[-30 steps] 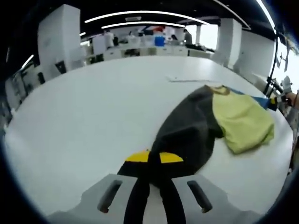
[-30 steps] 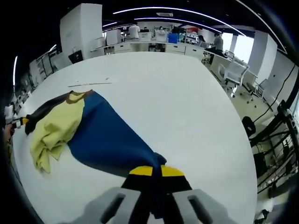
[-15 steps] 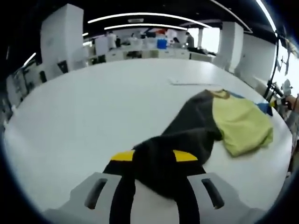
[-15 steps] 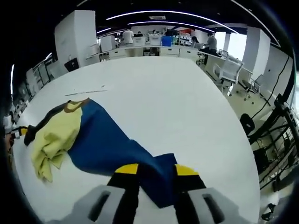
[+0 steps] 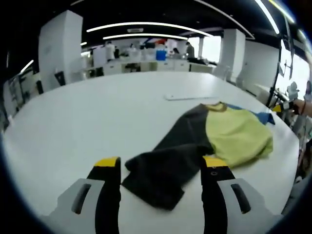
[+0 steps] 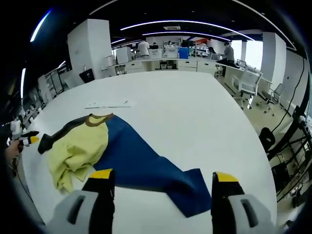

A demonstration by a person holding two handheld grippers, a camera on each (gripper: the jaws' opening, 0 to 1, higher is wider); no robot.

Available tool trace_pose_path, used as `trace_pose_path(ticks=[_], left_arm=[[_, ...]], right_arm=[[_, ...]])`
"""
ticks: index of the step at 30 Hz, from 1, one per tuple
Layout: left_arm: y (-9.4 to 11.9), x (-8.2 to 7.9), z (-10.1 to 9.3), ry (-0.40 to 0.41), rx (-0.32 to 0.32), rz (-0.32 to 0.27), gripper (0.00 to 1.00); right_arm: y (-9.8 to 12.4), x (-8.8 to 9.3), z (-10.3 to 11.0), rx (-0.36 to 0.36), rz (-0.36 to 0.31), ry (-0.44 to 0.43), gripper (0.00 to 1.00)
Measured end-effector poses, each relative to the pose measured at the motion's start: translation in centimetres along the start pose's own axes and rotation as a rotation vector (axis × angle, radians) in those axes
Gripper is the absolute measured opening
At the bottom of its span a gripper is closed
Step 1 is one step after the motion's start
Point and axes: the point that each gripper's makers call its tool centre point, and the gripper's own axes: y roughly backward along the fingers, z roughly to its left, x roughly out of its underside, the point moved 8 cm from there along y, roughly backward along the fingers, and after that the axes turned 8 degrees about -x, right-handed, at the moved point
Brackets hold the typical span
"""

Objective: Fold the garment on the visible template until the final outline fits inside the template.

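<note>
- With both sets of jaws spread wide, nothing is held by the left gripper [image 5: 161,170] or the right gripper [image 6: 163,183].
- The garment [image 5: 209,141] is seen flat on the white table [image 5: 87,122], ahead of the left gripper: its dark grey sleeve [image 5: 163,170] ends between the jaws, touching neither; the yellow-green body [image 5: 236,136] is bunched further ahead and to the right.
- In the right gripper view, the blue sleeve [image 6: 151,165] runs from the brown collar [image 6: 97,119] to a cuff lying between the jaws, clear of both.
- A thin pale strip [image 6: 109,104] is noted on the table beyond the collar.
- The template cannot be made out.
- Desks and people are visible far behind.
</note>
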Motion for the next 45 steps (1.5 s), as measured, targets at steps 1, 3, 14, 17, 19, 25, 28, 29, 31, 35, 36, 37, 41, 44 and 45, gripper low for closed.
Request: trace_pose_path(ticks=[1, 3, 14, 17, 19, 25, 28, 29, 31, 35, 36, 37, 41, 44, 45], left_arm=[[0.3, -0.2, -0.6, -0.002, 0.02, -0.011, 0.68], [0.7, -0.3, -1.3, 0.003, 0.051, -0.032, 0.71], [2.0, -0.2, -4.6, -0.02, 0.172, -0.06, 0.84], [2.2, 0.1, -5.4, -0.027, 0.19, -0.057, 0.84], [2.4, 0.2, -6.0, -0.035, 0.2, -0.072, 0.83], [2.6, 0.6, -8.4, -0.092, 0.235, -0.09, 0.74], [2.4, 0.7, -9.7, -0.116, 0.258, -0.087, 0.67], [2.4, 0.8, -10.0, -0.122, 0.261, -0.094, 0.65], [2.2, 0.9, -10.5, -0.134, 0.274, -0.104, 0.61], [1.4, 1.7, -11.5, -0.171, 0.28, -0.083, 0.53], [0.8, 1.9, -11.3, -0.169, 0.281, -0.08, 0.51], [0.6, 2.0, -11.4, -0.162, 0.282, -0.079, 0.51], [0.0, 2.4, -12.3, -0.157, 0.289, -0.068, 0.46], [-0.5, 2.7, -12.5, -0.162, 0.293, -0.059, 0.43], [-0.6, 2.8, -12.7, -0.159, 0.297, -0.056, 0.42]], right_arm=[[0.3, 0.1, 0.7, -0.009, -0.001, 0.006, 0.85], [0.5, 0.0, 1.5, -0.037, -0.005, 0.035, 0.88], [0.7, 0.6, 6.2, -0.178, -0.013, 0.089, 0.88], [0.8, 0.8, 7.7, -0.194, -0.005, 0.114, 0.86], [0.6, 0.9, 8.2, -0.205, -0.006, 0.127, 0.82], [0.0, 1.5, 11.0, -0.244, -0.006, 0.172, 0.74], [-0.5, 1.9, 12.0, -0.262, 0.003, 0.172, 0.71], [-0.6, 2.0, 12.2, -0.262, 0.004, 0.173, 0.7], [-0.9, 2.1, 12.6, -0.266, 0.003, 0.184, 0.66], [-1.5, 2.4, 13.3, -0.278, 0.006, 0.19, 0.62], [-1.7, 2.6, 13.6, -0.289, 0.009, 0.19, 0.62], [-1.7, 2.7, 13.8, -0.291, 0.012, 0.189, 0.62], [-2.4, 2.9, 14.1, -0.294, 0.01, 0.202, 0.57], [-3.2, 3.4, 14.2, -0.286, 0.025, 0.202, 0.53], [-3.1, 3.8, 14.4, -0.28, 0.036, 0.204, 0.5]])
